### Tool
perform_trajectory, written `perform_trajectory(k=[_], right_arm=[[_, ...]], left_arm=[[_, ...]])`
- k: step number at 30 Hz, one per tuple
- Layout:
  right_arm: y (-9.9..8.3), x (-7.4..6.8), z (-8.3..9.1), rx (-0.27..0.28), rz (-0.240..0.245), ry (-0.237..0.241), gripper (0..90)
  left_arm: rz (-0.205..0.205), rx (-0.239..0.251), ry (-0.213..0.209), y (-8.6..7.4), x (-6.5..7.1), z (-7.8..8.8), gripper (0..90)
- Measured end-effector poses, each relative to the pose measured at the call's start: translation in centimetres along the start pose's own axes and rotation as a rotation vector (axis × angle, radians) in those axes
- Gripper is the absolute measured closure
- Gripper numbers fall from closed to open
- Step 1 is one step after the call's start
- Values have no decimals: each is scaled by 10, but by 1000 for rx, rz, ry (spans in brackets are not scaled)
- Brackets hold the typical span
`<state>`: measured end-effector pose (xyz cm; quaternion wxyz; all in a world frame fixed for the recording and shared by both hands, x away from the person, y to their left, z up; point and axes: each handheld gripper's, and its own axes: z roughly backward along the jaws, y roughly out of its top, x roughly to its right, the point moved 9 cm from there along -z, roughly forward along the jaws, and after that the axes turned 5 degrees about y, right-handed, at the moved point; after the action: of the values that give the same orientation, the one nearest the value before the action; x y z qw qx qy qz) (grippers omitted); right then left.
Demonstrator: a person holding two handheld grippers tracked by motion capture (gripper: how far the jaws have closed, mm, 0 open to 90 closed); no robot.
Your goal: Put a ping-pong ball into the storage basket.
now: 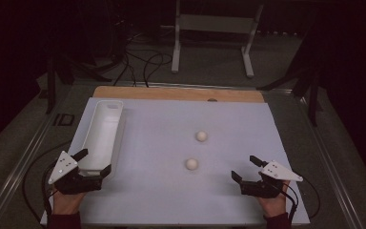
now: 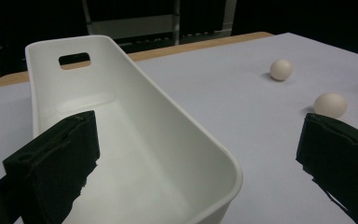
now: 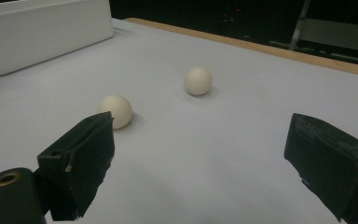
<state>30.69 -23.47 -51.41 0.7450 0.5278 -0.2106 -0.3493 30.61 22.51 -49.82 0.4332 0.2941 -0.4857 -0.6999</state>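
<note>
Two cream-white eggs lie on the white table sheet: the nearer egg [image 1: 191, 164] [image 2: 330, 104] [image 3: 115, 111] and the farther egg [image 1: 201, 136] [image 2: 280, 69] [image 3: 198, 80]. A long white plastic bin [image 1: 102, 133] [image 2: 135, 135] [image 3: 42, 32] stands at the left, empty inside. My left gripper [image 1: 93, 163] [image 2: 196, 163] is open at the bin's near end, its jaws straddling the near rim without touching it. My right gripper [image 1: 247, 168] [image 3: 200, 158] is open at the front right, nothing between its jaws, the nearer egg just beyond its left jaw.
The white sheet [image 1: 171, 191] covers a wooden board whose far edge [image 1: 178, 93] shows as a tan strip. A metal frame stand [image 1: 212, 28] and loose cables [image 1: 143, 62] lie on the dark floor beyond. Metal rails run along both table sides.
</note>
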Motion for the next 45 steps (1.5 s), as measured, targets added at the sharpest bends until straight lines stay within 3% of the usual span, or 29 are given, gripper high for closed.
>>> perform_trajectory(k=[16,23,29,33,34,37,45], right_arm=[[-2,1,4,5,1,1,80],[-1,1,6,18,-15,15,80],[-1,2,6,13,-12,18,80],[-1,3,7,17,-17,13,80],[-1,3,8,14,-19,10,81],[-1,4,7,10,-25,10,81],[0,5,8,8,-17,0,81]], left_arm=[[-22,-37,3,7,4,-2,1],[-35,-52,-18,21,15,-2,1],[-72,-63,-48,35,25,-6,1],[-91,-94,-46,39,28,-11,1],[-98,-122,-61,41,32,-15,1],[-116,-145,-78,46,38,-21,1],[-149,-173,-114,54,50,-35,0]])
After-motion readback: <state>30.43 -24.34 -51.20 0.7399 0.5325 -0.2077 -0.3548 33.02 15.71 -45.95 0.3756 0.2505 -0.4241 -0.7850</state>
